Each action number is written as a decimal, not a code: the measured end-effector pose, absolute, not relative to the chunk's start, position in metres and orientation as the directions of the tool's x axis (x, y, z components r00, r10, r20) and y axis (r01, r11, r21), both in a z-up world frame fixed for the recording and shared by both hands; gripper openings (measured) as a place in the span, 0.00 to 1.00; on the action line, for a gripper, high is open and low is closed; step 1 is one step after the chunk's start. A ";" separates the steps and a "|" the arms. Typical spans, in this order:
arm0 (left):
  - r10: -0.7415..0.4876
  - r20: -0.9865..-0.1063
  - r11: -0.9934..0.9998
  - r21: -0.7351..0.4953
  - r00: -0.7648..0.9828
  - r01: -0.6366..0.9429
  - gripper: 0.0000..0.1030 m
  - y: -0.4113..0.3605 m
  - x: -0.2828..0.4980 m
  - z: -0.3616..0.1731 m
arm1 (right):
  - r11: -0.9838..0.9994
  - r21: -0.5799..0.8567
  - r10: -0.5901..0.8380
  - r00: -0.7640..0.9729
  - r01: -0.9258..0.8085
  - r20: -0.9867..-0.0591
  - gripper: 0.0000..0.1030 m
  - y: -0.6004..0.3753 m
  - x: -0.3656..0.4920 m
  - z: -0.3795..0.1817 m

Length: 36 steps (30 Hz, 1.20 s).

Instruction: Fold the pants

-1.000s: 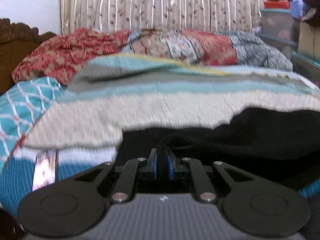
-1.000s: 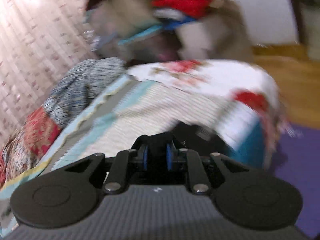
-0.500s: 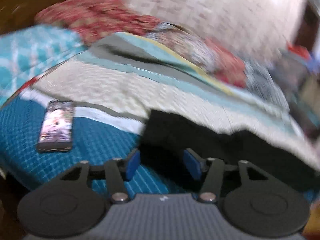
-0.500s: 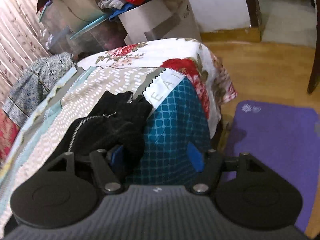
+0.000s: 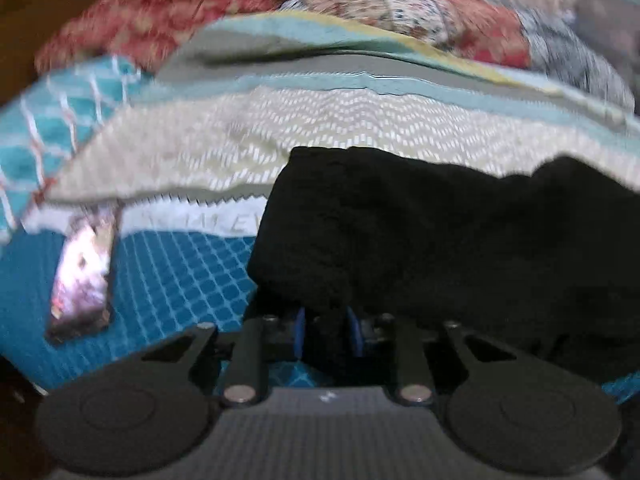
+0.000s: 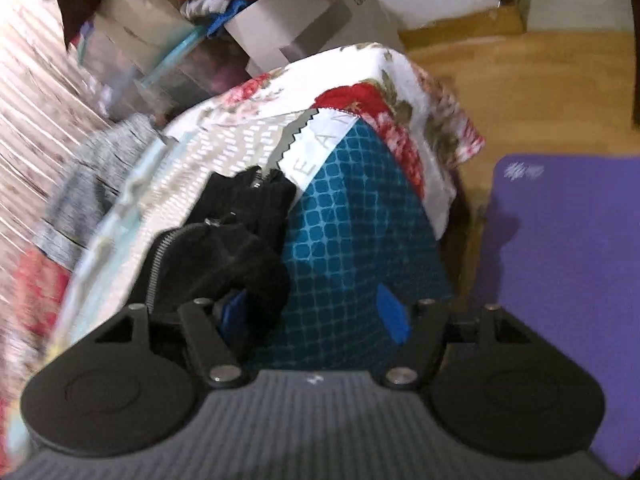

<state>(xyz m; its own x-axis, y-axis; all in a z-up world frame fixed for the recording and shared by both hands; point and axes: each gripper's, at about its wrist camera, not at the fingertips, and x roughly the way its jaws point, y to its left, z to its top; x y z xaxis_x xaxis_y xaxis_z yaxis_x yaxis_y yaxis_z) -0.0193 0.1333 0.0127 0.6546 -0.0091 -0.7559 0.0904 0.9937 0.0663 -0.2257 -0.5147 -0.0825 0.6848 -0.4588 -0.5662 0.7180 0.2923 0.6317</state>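
The black pants (image 5: pixel 420 232) lie across the near side of the bed. In the left wrist view my left gripper (image 5: pixel 326 332) is shut on a fold of their near edge, dark cloth bunched between the blue pads. In the right wrist view the zipper end of the pants (image 6: pixel 224 240) lies bunched on the bed's corner. My right gripper (image 6: pixel 316 316) is open wide; its left blue pad (image 6: pixel 234 312) sits under the cloth's edge, its right pad (image 6: pixel 394 316) stands free over the teal cover.
A phone (image 5: pixel 82 276) lies on the teal cover (image 5: pixel 176 272) left of the pants. Pillows (image 5: pixel 180 20) line the bed's far side. A purple mat (image 6: pixel 560 272) lies on the wooden floor (image 6: pixel 540 92) beside the bed. Boxes with clothes (image 6: pixel 288 20) stand beyond the corner.
My left gripper opened, then shut again on the pants' near edge. My right gripper let go of the pants and now stands open beside them.
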 end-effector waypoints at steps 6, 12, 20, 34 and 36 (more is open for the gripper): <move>-0.133 -0.752 0.990 -0.136 0.646 0.045 0.24 0.159 -0.037 0.052 | 0.186 0.840 -0.446 0.805 0.510 -0.390 0.70 -0.519 -0.258 -0.094; -0.165 -0.690 0.976 -0.216 0.705 0.017 0.24 0.154 -0.033 0.091 | 0.299 0.850 -0.410 0.863 0.433 -0.295 0.69 -0.540 -0.231 -0.069; -0.280 -0.734 0.957 -0.164 0.619 0.238 0.24 0.048 -0.003 0.062 | 0.593 0.562 -0.236 0.791 0.577 -0.564 0.37 -0.563 -0.128 -0.049; -0.203 -0.837 0.947 -0.038 0.507 0.318 0.24 -0.028 0.001 0.002 | 0.668 0.390 -0.399 0.747 0.634 -0.531 0.32 -0.599 -0.084 -0.055; -0.190 -0.837 0.943 -0.009 0.513 0.333 0.25 -0.032 -0.001 0.004 | 0.608 0.538 -0.378 0.808 0.584 -0.451 0.45 -0.607 -0.104 -0.066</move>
<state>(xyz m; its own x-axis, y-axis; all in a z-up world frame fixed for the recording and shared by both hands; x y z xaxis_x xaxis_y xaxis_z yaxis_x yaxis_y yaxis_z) -0.0010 -0.0316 0.0038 0.5132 -0.1897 -0.8371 0.3332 0.9428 -0.0094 -0.1043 -0.6071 -0.0656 0.8084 -0.3779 -0.4513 0.5843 0.6076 0.5379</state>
